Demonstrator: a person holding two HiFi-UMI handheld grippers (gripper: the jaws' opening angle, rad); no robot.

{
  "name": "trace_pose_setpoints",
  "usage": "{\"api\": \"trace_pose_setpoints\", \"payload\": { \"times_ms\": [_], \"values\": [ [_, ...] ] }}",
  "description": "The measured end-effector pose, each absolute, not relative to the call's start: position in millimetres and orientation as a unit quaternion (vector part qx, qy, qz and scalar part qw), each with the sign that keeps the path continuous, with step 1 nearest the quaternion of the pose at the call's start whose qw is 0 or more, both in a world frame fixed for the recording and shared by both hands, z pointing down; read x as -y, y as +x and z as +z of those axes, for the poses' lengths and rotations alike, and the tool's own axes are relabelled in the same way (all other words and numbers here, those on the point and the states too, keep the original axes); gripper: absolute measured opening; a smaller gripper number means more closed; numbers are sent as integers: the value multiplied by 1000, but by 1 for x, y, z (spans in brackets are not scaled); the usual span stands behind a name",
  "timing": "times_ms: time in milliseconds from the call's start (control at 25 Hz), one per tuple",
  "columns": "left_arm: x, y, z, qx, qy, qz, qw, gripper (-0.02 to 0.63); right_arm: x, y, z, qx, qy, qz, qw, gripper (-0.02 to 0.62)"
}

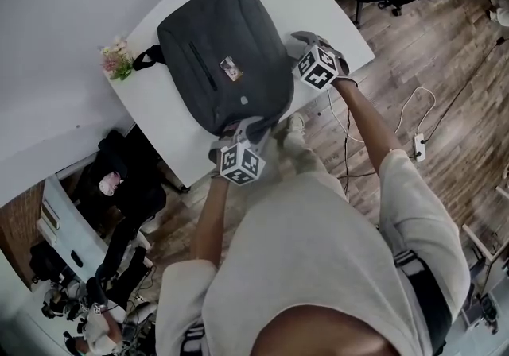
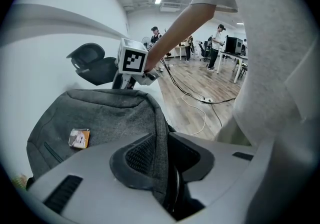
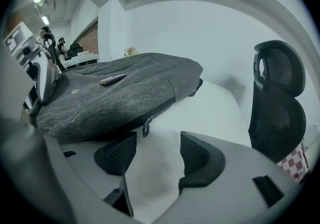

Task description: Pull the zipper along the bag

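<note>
A dark grey backpack (image 1: 223, 60) lies flat on the white table (image 1: 179, 120), with a small orange patch (image 1: 231, 69) on top. My left gripper (image 1: 238, 130) is at the bag's near edge. In the left gripper view it (image 2: 162, 155) is shut on a fold of the bag's fabric (image 2: 159, 133). My right gripper (image 1: 296, 40) is at the bag's right side, low over the table. Its jaws (image 3: 157, 155) stand open with only bare tabletop between them. The metal zipper pull (image 3: 146, 127) hangs from the bag's side seam just ahead of the left pad (image 3: 117, 154), not touched.
A small bunch of flowers (image 1: 117, 59) sits at the table's left corner. A black office chair (image 3: 277, 103) stands beyond the table's right side. Cables and a power strip (image 1: 418, 145) lie on the wooden floor. The table's near edge runs just under both grippers.
</note>
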State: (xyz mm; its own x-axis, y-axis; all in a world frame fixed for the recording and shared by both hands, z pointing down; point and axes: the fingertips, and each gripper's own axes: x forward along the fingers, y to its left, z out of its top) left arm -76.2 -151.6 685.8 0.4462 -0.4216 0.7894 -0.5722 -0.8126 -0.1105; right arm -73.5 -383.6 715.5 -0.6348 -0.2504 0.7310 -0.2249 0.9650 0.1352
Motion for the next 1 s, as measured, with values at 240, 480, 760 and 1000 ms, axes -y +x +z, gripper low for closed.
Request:
{"api": "trace_pose_setpoints", "payload": {
  "times_ms": [240, 480, 760, 1000],
  "values": [
    [152, -75, 688, 287, 847, 440, 84, 107, 394, -86, 714, 910, 103, -31, 399, 268],
    [153, -75, 689, 282, 848, 440, 87, 107, 390, -96, 716, 912, 83, -39, 400, 179],
    [154, -75, 690, 288, 848, 434, 97, 109, 386, -90, 715, 909, 95, -56, 401, 25],
    [156, -74, 691, 298, 847, 428, 107, 107, 380, -76, 720, 880, 98, -128, 447, 17]
  ]
}}
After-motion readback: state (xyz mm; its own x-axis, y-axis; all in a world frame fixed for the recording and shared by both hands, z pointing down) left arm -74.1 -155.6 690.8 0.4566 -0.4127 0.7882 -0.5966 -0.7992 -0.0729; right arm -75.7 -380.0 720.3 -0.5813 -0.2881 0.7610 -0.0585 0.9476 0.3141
